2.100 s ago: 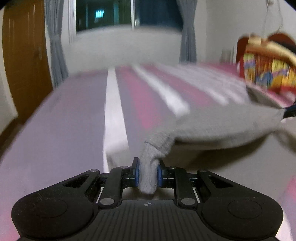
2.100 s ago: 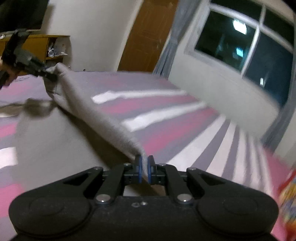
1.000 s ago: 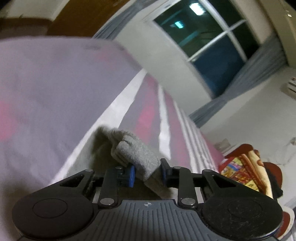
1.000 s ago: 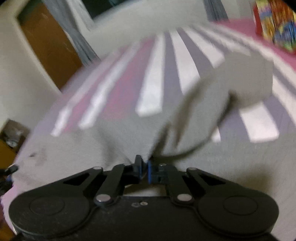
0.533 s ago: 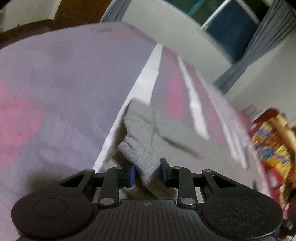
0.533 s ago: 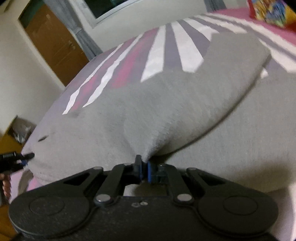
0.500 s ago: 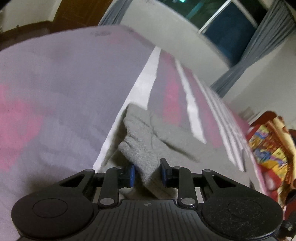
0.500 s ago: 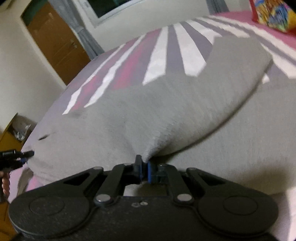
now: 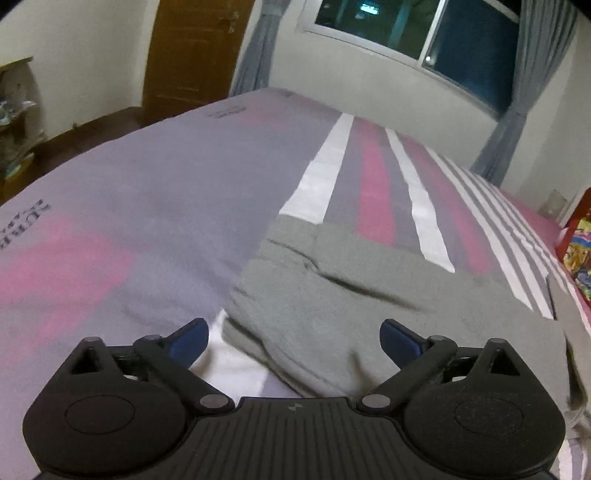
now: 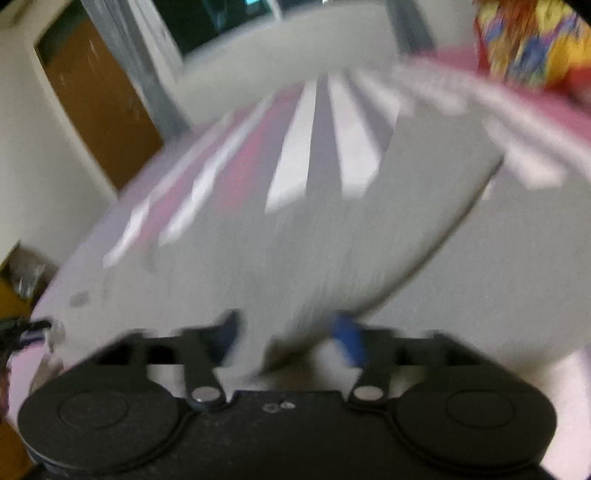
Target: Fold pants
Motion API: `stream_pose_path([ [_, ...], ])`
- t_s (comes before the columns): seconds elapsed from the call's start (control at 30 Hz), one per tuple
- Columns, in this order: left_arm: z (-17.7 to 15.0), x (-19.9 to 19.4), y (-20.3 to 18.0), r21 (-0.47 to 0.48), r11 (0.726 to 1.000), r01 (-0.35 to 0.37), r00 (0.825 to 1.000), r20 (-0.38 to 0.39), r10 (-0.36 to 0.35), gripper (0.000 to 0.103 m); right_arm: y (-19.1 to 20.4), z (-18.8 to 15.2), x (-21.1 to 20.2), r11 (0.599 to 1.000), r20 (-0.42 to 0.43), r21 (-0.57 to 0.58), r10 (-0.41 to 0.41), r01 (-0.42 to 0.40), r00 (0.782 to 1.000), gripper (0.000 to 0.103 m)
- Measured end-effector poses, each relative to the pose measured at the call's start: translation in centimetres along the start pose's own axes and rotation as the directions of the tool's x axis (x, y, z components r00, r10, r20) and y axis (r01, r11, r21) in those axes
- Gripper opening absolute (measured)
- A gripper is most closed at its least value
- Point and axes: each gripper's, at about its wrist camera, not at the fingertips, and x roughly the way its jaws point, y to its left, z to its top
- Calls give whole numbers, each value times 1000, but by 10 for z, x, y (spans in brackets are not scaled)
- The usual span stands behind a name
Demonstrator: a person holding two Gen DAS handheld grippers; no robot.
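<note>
Left gripper (image 9: 293,334) now spread wide, blue pads (image 9: 188,338) far apart, jaws just sprung open off the cloth. Nothing pinched: grey pants (image 9: 369,295) lying flat on the striped bedspread (image 9: 147,206), near corner of the fabric sitting in the gap between the pads but touched by neither. Folded edge running from about 7 o'clock up toward 12, a crease across the top layer heading to 3 o'clock. White, pink and grey stripes fanning out beyond the cloth toward 1 o'clock. Wooden door (image 9: 192,51) at 11 o'clock, dark window (image 9: 424,33) at 1 o'clock with grey curtains either side.

Over on the right wrist view, heavy blur. Right gripper (image 10: 284,332) also parted, jaws just opened, blue pad (image 10: 347,339) at the right clear of the fabric as far as the smear allows. Pants (image 10: 332,251) spreading from dead centre out to 3 o'clock, a doubled-over layer curving across from 2 o'clock down to the jaws, a fold of it between the pads. Bright patterned fabric (image 10: 532,40) at 1 o'clock.
</note>
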Motion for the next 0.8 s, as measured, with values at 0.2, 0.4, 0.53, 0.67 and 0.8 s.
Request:
stream_pose_path([
  [0.2,-26,40,-11,15,994,-109,987,-115,111,101,-3,45,58,981,-94,-74,-187,181,978,61],
  [0.4,-27,38,-7,30,995,-90,989,-114,93,103,-14,48,83,972,-197,-117,-224,204,954,0],
  [0.53,-32,40,-6,38,997,-68,990,-120,72,103,-15,34,26,967,-88,-163,-211,195,974,1],
  [0.67,-35,46,-12,42,997,-66,991,-112,70,103,-41,2,-3,973,-162,-129,-209,190,964,1],
  [0.8,-35,44,-11,44,997,-65,991,-115,70,103,-57,-15,-13,980,-228,-102,-191,172,955,13],
])
